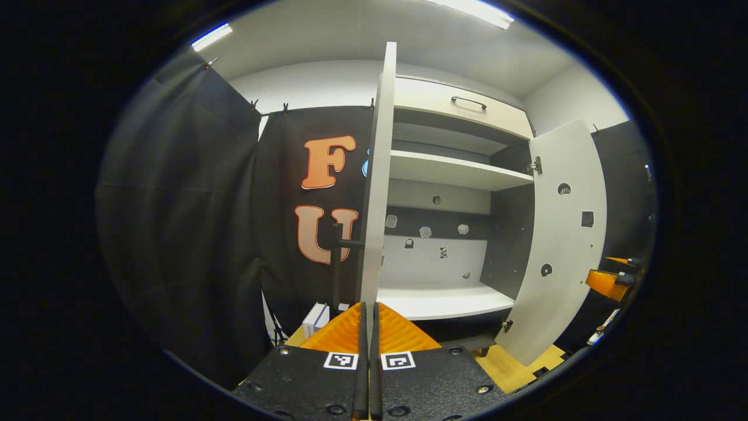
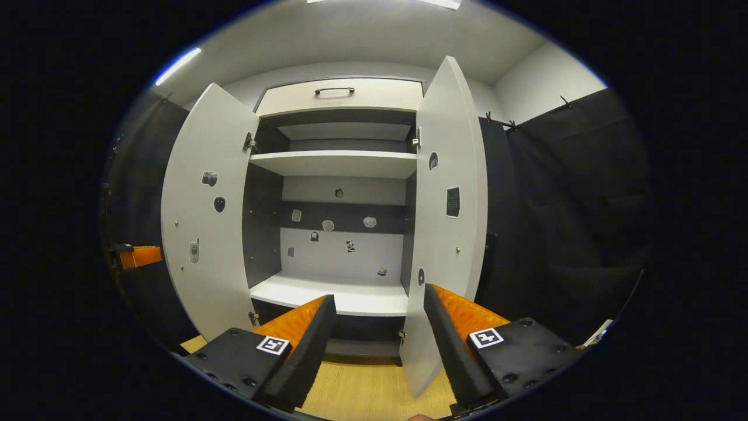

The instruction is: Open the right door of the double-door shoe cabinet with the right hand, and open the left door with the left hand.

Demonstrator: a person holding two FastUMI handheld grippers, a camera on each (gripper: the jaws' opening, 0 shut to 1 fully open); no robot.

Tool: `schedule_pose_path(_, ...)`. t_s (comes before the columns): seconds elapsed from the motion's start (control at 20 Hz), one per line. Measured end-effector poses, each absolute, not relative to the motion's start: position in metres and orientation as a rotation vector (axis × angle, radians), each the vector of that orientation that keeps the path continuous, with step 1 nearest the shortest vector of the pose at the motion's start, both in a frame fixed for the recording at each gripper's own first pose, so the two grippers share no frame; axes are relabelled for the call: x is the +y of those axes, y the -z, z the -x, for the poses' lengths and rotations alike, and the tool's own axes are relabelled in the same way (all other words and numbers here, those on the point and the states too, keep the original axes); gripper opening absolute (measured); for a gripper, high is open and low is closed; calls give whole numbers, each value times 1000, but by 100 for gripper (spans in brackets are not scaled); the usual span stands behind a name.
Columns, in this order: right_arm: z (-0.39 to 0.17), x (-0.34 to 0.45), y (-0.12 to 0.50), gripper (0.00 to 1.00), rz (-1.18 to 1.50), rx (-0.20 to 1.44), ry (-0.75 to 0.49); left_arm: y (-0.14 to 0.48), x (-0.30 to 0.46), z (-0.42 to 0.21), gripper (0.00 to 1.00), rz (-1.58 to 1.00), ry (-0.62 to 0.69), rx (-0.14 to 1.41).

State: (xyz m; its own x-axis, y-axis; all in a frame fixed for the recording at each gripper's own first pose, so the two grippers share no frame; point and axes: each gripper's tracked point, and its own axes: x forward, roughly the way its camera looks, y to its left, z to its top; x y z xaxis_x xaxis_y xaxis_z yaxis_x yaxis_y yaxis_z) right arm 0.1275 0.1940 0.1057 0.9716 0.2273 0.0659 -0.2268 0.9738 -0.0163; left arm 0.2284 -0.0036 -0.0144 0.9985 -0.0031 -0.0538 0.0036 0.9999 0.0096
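Both doors stand open. Your left claw (image 1: 367, 313), pressed together, sits at the left door (image 1: 377, 175) edge at frame centre; your right claw (image 2: 380, 327) is spread beside the right door (image 2: 447, 234). Next, back both away.

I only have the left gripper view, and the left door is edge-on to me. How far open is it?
Observer: In the right gripper view the left door stands wide open, with its whole inner face towards the camera.
Operator: Is the right gripper holding the right door?
Observer: No. The right gripper is open. The lower edge of the right door stands between its fingers, close to one finger, and as far as I can see it is not pinched.
Operator: Where does my left gripper sit from there?
Observer: The left gripper shows just beyond the left door's outer edge, about halfway up the door.
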Motion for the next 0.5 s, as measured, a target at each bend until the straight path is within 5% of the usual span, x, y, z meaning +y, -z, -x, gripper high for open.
schedule_pose_path(0.2,-118,168,-107,96,7,-60,-226,16,-8,-223,28,8,-10,67)
schedule_pose_path(0.3,-112,160,-109,96,7,-64,-232,14,-5,-221,22,8,-33,63)
schedule_pose_path(0.35,-110,155,-109,96,7,-66,-234,14,-6,-223,32,12,-40,59)
schedule_pose_path(0.45,-107,146,-109,97,7,-69,-236,12,-5,-224,34,16,-60,48)
schedule_pose_path(0.5,-106,141,-110,97,6,-68,-238,11,-4,-224,46,15,-72,44)
